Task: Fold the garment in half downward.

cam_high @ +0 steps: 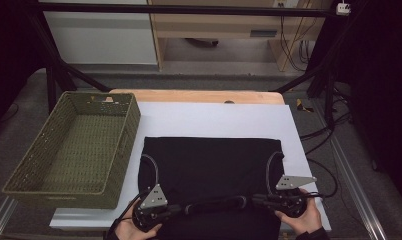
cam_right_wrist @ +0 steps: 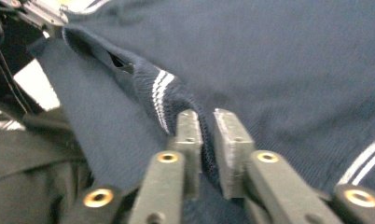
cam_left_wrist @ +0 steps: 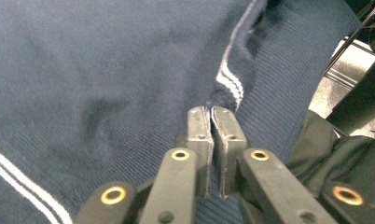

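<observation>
A dark navy sweater (cam_high: 209,160) with thin white stripes lies flat on a white sheet (cam_high: 214,117). Its near edge is bunched into a roll (cam_high: 216,203) between my two grippers. My left gripper (cam_high: 186,206) points right along that edge; in the left gripper view it (cam_left_wrist: 210,112) is shut on the striped ribbed edge (cam_left_wrist: 230,81). My right gripper (cam_high: 253,200) points left. In the right gripper view it (cam_right_wrist: 205,114) has its jaws a little apart, and a thick fold of the ribbed edge (cam_right_wrist: 160,91) fills the gap. The left gripper (cam_right_wrist: 36,14) shows far off at that view's top left.
A green woven basket (cam_high: 19,185) stands empty at the left, overhanging the table's corner. The wooden table edge (cam_high: 189,96) shows behind the sheet. Cables (cam_high: 319,145) trail off to the right. A black frame (cam_high: 54,75) rises at the back.
</observation>
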Demonstrator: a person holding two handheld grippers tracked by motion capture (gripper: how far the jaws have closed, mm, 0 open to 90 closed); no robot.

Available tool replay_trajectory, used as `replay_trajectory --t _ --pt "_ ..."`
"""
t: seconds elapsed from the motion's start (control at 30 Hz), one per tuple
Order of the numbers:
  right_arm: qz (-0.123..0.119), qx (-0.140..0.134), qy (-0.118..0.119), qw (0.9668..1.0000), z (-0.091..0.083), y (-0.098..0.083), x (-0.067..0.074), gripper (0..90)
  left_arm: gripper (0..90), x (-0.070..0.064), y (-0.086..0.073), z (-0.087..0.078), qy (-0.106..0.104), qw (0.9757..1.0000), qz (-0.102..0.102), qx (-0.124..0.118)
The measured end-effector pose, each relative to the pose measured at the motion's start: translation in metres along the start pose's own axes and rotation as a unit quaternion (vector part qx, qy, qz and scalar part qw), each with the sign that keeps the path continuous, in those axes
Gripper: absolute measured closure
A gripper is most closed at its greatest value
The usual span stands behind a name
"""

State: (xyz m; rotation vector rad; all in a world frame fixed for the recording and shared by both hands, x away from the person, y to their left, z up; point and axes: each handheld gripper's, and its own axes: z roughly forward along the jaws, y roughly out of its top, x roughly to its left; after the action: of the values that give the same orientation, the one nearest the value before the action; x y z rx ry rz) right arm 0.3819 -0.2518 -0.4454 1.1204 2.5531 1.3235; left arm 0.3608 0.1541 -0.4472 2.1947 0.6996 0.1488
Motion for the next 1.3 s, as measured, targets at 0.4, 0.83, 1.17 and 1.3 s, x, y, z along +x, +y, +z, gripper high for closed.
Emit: replay_trajectory --t 0.4,0.83,1.17,1.3 --pt "0.031 -0.014 -0.096 0.9949 -0.025 -0.015 -0.018 57.9 49.9 0.028 -0.026 -0.026 0.107 0.9901 -0.090 -0.010" --pt "0.054 0.009 -0.106 0.9929 -0.016 -0.038 -0.035 61.3 69.4 0.026 -0.037 -0.017 0.112 0.9876 -0.102 0.040" --pt "0.057 0.032 -0.096 0.9932 -0.022 -0.032 -0.027 84.3 82.8 0.026 -0.029 -0.039 0.094 0.9888 -0.114 0.017" --pt "0.054 0.014 -0.089 0.9944 -0.040 -0.026 -0.019 84.3 83.0 0.024 -0.027 -0.059 0.085 0.9893 -0.119 -0.002"
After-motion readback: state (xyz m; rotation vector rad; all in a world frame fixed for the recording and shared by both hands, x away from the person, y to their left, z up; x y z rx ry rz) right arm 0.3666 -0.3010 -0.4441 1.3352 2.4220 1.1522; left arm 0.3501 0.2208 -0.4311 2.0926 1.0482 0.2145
